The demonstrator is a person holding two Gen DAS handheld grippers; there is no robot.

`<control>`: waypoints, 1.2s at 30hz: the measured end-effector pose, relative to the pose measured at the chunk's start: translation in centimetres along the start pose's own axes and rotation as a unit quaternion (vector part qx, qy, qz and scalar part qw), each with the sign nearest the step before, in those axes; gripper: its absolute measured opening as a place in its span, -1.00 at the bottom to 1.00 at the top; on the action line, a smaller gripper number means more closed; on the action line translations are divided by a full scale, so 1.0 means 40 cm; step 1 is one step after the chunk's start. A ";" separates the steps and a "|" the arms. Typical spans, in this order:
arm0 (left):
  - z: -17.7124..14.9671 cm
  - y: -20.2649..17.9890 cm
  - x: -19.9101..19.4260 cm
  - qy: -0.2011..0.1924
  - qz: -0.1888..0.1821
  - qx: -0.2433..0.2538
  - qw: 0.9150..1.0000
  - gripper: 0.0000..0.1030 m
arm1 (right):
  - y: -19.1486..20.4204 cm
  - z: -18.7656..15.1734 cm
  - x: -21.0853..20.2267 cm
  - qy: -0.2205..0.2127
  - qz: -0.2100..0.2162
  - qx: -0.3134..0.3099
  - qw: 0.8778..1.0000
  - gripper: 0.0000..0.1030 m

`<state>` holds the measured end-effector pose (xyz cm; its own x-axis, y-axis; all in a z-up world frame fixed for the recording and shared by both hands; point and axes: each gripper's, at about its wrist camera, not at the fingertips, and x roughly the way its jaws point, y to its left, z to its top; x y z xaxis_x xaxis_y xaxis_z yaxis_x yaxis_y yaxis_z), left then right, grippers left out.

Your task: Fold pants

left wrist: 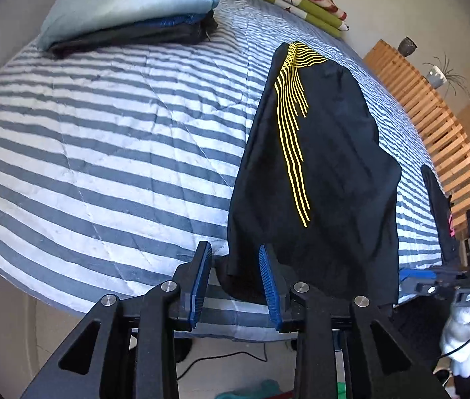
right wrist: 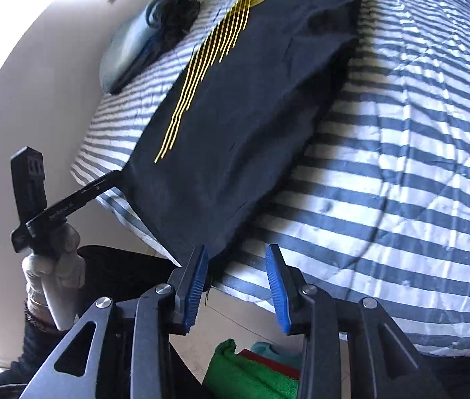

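Your bed (left wrist: 102,153) with the striped cover carries everything here: a stack of folded clothes (left wrist: 128,10) at the far left, and the pants (left wrist: 328,173) lying on the right half. They look already doubled lengthwise, one leg on the other, so you seem to be between folds, with the crosswise fold still to come.

The pants run long from the near edge of the bed toward the far side. The end with the yellow lines (left wrist: 293,126) points away from you, and the near end hangs just over the bed's edge.

Your left tool (left wrist: 235,256) stands partly open, with the near left corner of the cloth between its fingers; the pads do not seem to press on it. Your right tool (right wrist: 237,256) is also partly open and holds nothing, its left finger just beside the near hem.

Next, you would likely need both tools to close on the near corners and carry that end toward the far one.
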<state>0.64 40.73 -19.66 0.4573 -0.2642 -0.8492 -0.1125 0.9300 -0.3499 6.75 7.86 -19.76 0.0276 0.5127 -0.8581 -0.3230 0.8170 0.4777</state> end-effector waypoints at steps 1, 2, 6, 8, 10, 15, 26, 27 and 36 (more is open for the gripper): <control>0.001 -0.001 0.005 0.000 -0.003 -0.001 1.000 -0.54 | 0.000 0.005 0.014 0.008 0.000 0.008 1.000 -0.36; 0.001 -0.001 0.009 0.002 -0.001 0.000 1.000 -0.79 | -0.002 0.010 0.027 0.014 0.002 0.011 1.000 -0.36; -0.001 -0.014 0.015 0.002 0.009 0.009 1.000 -0.91 | -0.002 0.022 0.061 0.027 -0.004 0.020 0.999 -0.77; -0.001 -0.012 -0.002 -0.007 0.009 0.010 1.000 -0.92 | 0.024 0.022 0.057 0.023 -0.001 0.019 1.000 -0.91; -0.003 -0.008 -0.022 -0.013 0.003 0.009 1.000 -0.92 | 0.039 0.016 0.036 0.013 -0.008 0.007 1.000 -0.91; -0.009 -0.014 -0.034 -0.014 0.007 0.014 1.000 -0.92 | 0.083 0.003 -0.010 -0.002 -0.022 -0.019 1.000 -0.95; -0.020 -0.010 -0.007 0.012 0.010 0.027 0.999 -0.91 | 0.074 -0.034 0.067 0.046 -0.030 -0.015 0.998 -0.97; -0.022 -0.017 -0.007 0.012 0.016 0.039 0.999 -0.90 | 0.071 -0.036 0.071 0.047 -0.034 -0.015 0.998 -0.97; -0.001 -0.013 -0.003 0.019 0.008 0.038 0.999 -0.12 | 0.035 -0.051 -0.011 -0.019 -0.021 -0.001 1.000 -0.12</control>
<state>0.63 40.26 -19.38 0.4220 -0.2573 -0.8693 -0.0516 0.9505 -0.3064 4.35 8.24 -19.10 0.0779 0.4873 -0.8698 -0.3225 0.8378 0.4405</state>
